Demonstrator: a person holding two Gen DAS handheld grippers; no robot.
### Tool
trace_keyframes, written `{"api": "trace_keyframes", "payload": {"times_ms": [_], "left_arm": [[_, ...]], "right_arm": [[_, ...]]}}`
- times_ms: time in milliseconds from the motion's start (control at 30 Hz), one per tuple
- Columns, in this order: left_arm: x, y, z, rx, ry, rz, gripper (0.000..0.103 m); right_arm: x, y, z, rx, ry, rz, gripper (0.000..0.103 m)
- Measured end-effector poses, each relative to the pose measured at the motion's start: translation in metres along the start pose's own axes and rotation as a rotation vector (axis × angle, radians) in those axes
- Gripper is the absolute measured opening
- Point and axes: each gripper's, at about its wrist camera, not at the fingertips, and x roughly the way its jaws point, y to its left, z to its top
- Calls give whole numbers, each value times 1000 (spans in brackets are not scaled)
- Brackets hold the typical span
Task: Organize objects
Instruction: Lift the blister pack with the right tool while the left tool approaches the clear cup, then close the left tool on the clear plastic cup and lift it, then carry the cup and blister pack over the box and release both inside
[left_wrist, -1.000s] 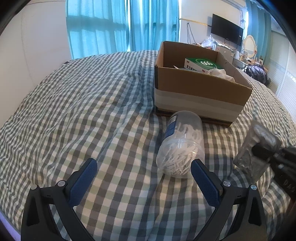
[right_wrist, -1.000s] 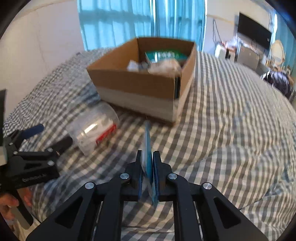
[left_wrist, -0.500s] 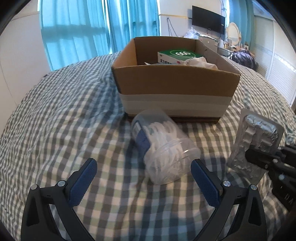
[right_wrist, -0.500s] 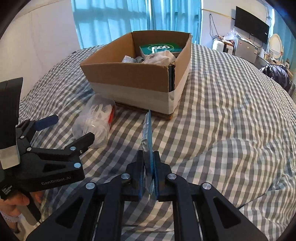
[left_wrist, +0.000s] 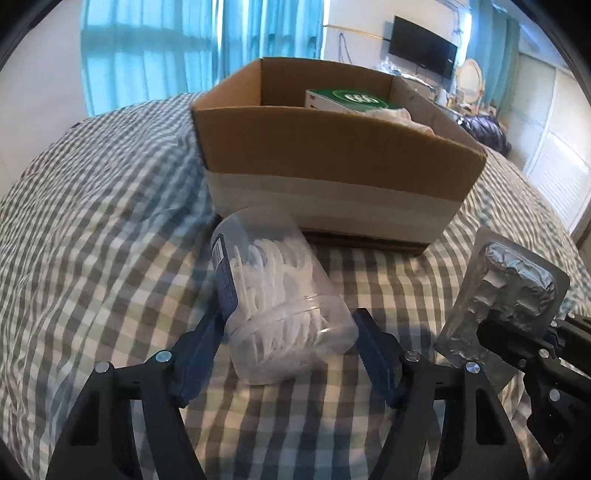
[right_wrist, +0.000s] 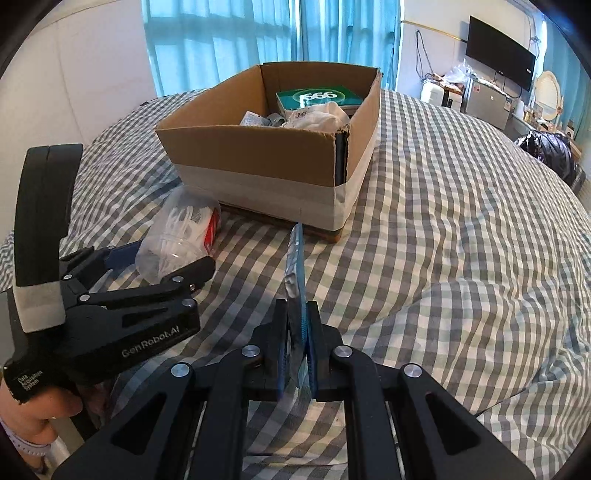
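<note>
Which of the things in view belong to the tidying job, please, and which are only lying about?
Part of the job:
- clear tub of floss picks, between the left tongs
- foil blister pack, clamped in the right tongs
- cardboard box, already holding a green carton

Just lying about:
- checked bedspread
- television
- blue curtains

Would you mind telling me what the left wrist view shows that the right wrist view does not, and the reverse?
Only the left wrist view shows the blister pack's foil face and the jar's blue label. Only the right wrist view shows the jar's red label, crumpled items inside the cardboard box, and the person's hand. Both show the left gripper open around the jar, the right gripper clamping the pack, the green packet and the checked bedspread.
</note>
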Motion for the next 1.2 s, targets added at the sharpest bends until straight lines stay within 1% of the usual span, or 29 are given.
{"api": "trace_keyframes", "payload": {"times_ms": [167,333,500,633,700,867,1000,1133,1200], "left_arm": [[-19,10,-6,-69,7,-26,72],[-48,14,-16,-97,-12,7,72],[-82,7,-30,-114,-46,21,70],[-104,1,-38,-115,-38,31,70],[-119,-1,-39,-120,-51,28,69],[-161,-3,-30,-119,-119,25,69],[-187,-5,-16,-105,-171,16,69],[-206,-5,7,-98,-221,11,69],[-212,-5,22,-96,-244,5,69]], "right_arm": [[-9,0,3,-7,-25,-5,9],[-31,-1,6,8,-59,1,9],[-63,0,4,12,-95,22,9],[-94,1,3,14,-127,41,9],[-108,3,2,11,-143,43,9],[-142,7,0,15,-180,68,9],[-167,11,5,6,-217,82,9],[-185,15,22,-9,-261,94,9],[-192,15,36,-15,-284,101,9]]}}
